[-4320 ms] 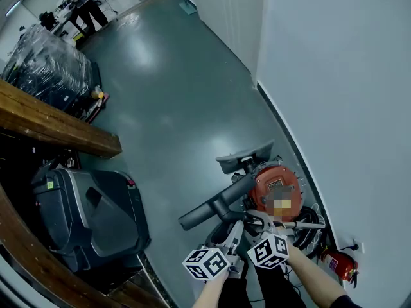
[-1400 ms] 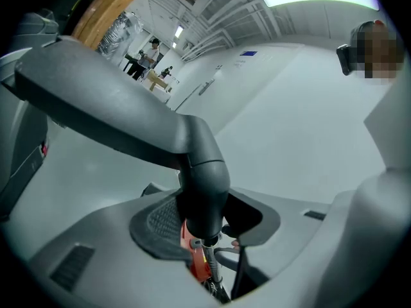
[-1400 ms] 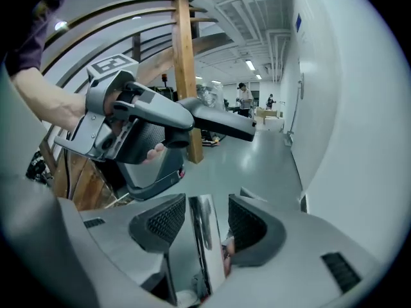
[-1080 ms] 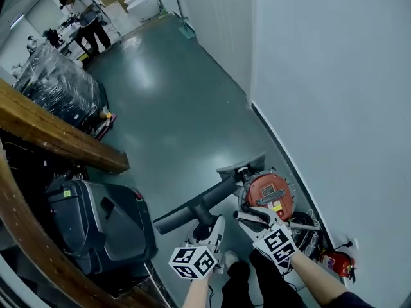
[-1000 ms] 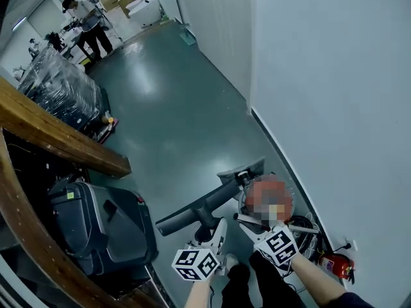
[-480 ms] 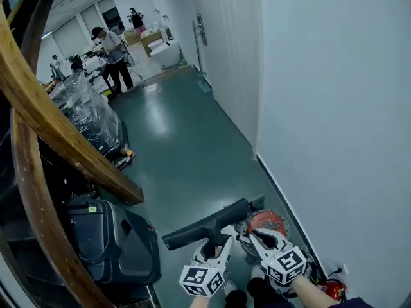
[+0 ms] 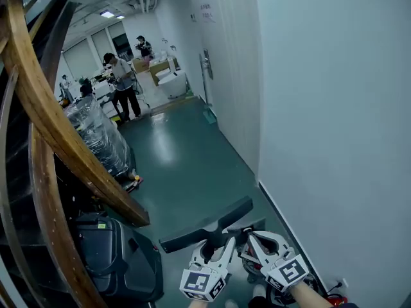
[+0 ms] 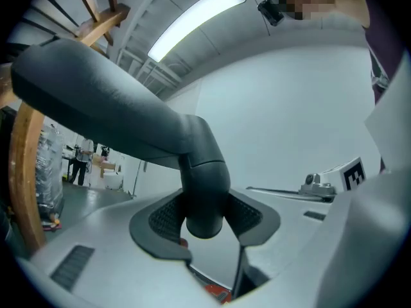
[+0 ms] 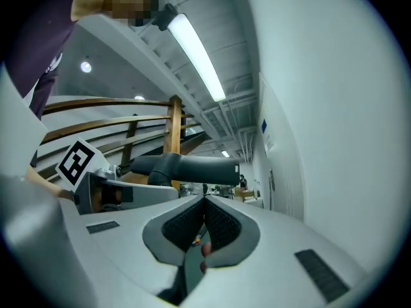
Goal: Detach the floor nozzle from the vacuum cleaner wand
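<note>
The left gripper (image 7: 220, 246) is clamped on the short round neck (image 8: 204, 191) of the dark grey T-shaped plastic floor nozzle (image 7: 205, 226). Its ribbed pads stand fairly wide because the neck fills the gap between them. That neck is the one narrow, round part the pads can wrap. It also sits mid-bar, so the long crosspiece balances instead of tipping. In the head view the grippers are at 6 o'clock, and the bar lies above them from about 8 o'clock to 2 o'clock, well off the green floor (image 7: 186, 165).

The right gripper (image 9: 204, 226), just beside the left one towards 3 o'clock, has just been closing. Its jaws now meet with nothing between them, so all the weight rests on the left grip.

The neck's lower end looks rounded off and free, with no wand on it, so the floor nozzle appears to be detached. A red sliver (image 8: 217, 293) below the jaws may be the vacuum's body, though too little shows to be sure. The white wall (image 7: 334, 140) stands at 3 o'clock and a black hard case (image 7: 115, 262) at 8 o'clock, both apart from the bar
</note>
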`<move>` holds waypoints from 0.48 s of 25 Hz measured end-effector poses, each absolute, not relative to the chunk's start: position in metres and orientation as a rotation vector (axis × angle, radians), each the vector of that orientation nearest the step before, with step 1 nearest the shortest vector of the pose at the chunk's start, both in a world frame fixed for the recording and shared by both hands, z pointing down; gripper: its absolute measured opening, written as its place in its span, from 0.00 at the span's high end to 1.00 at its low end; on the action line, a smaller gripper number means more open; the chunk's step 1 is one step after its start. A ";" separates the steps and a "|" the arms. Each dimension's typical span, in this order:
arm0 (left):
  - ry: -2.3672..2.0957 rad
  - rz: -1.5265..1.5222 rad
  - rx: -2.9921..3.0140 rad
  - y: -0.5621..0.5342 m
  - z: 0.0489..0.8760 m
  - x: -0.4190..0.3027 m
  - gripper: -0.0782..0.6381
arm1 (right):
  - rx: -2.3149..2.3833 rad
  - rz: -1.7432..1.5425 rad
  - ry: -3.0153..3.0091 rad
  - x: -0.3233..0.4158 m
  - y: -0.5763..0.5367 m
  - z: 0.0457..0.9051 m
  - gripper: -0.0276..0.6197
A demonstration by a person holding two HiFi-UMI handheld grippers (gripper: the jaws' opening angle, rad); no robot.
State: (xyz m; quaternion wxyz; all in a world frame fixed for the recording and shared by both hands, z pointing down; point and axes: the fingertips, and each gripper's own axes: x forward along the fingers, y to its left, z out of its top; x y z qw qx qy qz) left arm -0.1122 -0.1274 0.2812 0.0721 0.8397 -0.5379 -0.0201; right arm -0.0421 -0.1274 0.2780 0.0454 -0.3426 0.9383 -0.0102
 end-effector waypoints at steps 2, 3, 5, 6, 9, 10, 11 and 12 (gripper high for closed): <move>-1.635 -0.075 2.564 -0.129 0.262 -0.112 0.64 | -1.033 0.056 2.836 -0.046 -0.127 0.254 0.93; -1.646 -0.078 2.582 -0.129 0.254 -0.112 0.64 | -1.024 0.084 2.821 -0.047 -0.128 0.243 0.93; -1.667 -0.087 2.615 -0.130 0.239 -0.112 0.64 | -1.012 0.126 2.791 -0.050 -0.130 0.224 0.93; -1.674 -0.097 2.628 -0.130 0.232 -0.113 0.64 | -1.014 0.140 2.780 -0.051 -0.132 0.218 0.93; -1.692 -0.127 2.651 -0.131 0.216 -0.116 0.64 | -1.024 0.158 2.757 -0.054 -0.134 0.207 0.93; -1.698 -0.132 2.656 -0.131 0.212 -0.118 0.64 | -1.025 0.162 2.752 -0.055 -0.134 0.204 0.93; -1.702 -0.136 2.660 -0.131 0.210 -0.119 0.64 | -1.027 0.168 2.748 -0.056 -0.134 0.203 0.93; -1.706 -0.139 2.664 -0.130 0.208 -0.120 0.64 | -1.029 0.173 2.745 -0.056 -0.135 0.202 0.93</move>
